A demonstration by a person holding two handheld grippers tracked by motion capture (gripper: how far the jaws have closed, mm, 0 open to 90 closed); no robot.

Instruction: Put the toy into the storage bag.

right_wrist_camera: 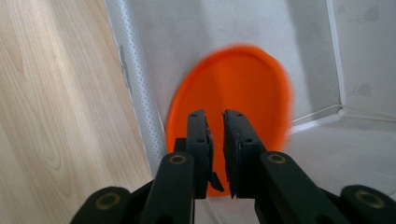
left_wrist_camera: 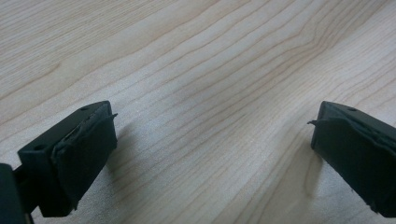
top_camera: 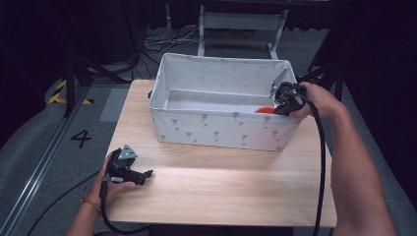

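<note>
The right tongs point(right_wrist_camera: 215, 154) are narrow, apparently pinching the round orange plastic plate point(right_wrist_camera: 243, 93) inside the white fabric box point(top_camera: 221, 130). The left tongs point(left_wrist_camera: 210, 154) stand wide over the light wooden counter point(left_wrist_camera: 196, 70).

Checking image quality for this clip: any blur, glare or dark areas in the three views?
High view: bright glare band across the pale wooden table, surroundings nearly black. Right gripper view: the round orange plastic disc has a smeared, blurred edge, while the right claw is sharp. Left gripper view: evenly lit, with soft shadows beside the open left claw.
</note>
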